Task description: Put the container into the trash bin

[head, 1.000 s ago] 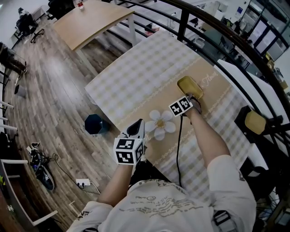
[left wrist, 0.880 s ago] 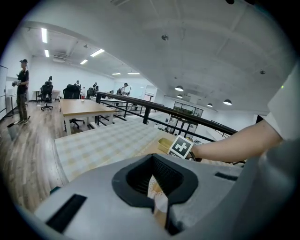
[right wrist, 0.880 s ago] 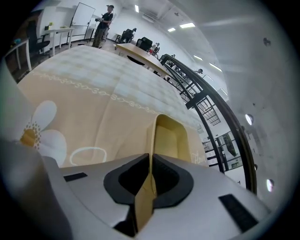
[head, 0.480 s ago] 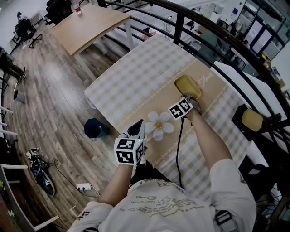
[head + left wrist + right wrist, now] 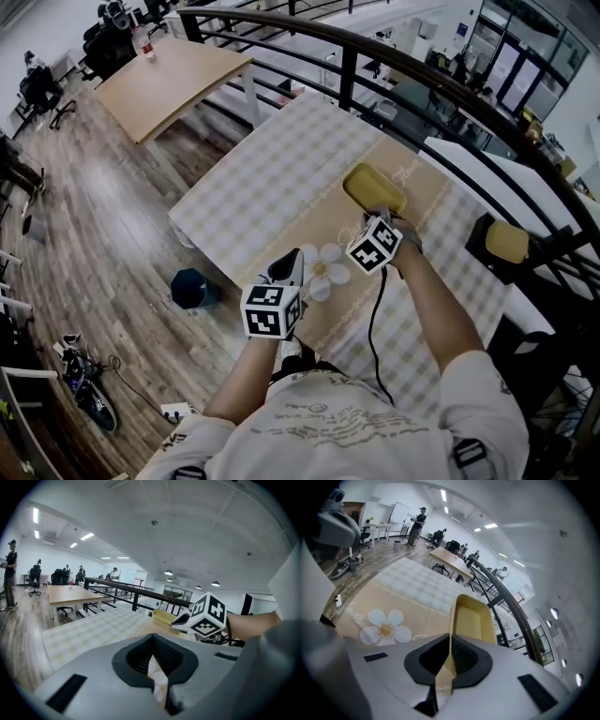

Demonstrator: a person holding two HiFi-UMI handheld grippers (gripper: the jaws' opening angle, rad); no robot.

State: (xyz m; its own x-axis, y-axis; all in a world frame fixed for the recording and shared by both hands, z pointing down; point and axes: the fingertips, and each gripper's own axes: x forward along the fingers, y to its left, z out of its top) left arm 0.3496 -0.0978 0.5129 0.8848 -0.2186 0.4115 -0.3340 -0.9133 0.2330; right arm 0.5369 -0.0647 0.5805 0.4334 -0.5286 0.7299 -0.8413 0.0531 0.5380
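Well apart: container over table, trash bin beyond its edge.

Container looks like smooth, matt plastic; tablecloth is soft matt cloth; floor is wood-grain planks with a slight sheen; railing is dark metal; bin looks plastic; desk is smooth pale wood

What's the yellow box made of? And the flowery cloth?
The yellow container looks like thin moulded plastic, or maybe pressed paper: it is smooth and matte, with rounded corners and a thin rim. The tablecloth looks like fabric or soft vinyl: checks and a flower are printed on it, and it lies smooth.
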